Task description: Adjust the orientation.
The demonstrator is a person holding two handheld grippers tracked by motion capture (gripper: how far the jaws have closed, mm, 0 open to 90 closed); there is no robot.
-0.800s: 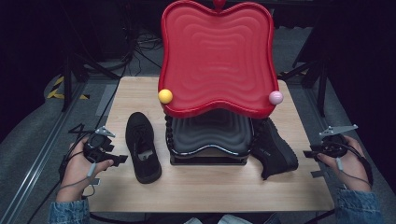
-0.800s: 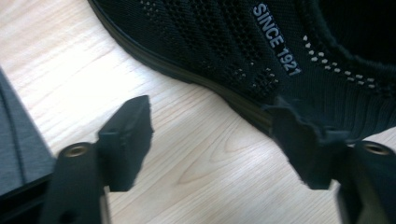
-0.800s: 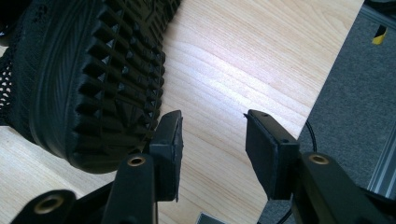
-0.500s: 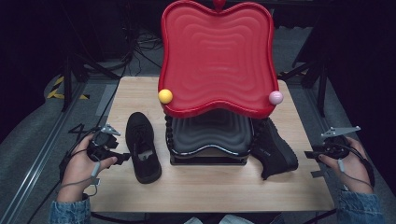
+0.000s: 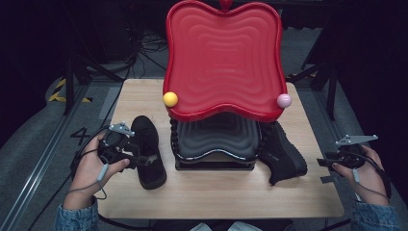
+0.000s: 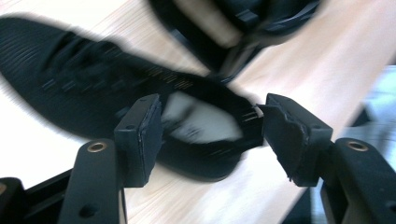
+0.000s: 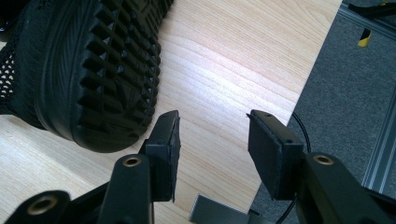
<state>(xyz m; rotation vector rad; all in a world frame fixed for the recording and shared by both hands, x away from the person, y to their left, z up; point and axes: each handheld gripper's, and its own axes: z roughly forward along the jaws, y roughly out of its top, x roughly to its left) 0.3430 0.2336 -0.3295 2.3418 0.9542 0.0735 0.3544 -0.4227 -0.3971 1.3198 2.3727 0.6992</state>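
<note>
Both forearms wear blue denim sleeves (image 5: 77, 217); each black gripper (image 6: 212, 135) carries brass-ringed screw holes just behind its jaws.

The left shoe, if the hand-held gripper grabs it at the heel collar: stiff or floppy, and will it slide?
The left shoe looks knit and low-cut, so its collar would probably fold under the open left hand-held gripper. It likely lifts lightly, toe drooping. Sitting upright on its sole on the smooth wooden table, it would probably slide, not tip, when pushed.
</note>
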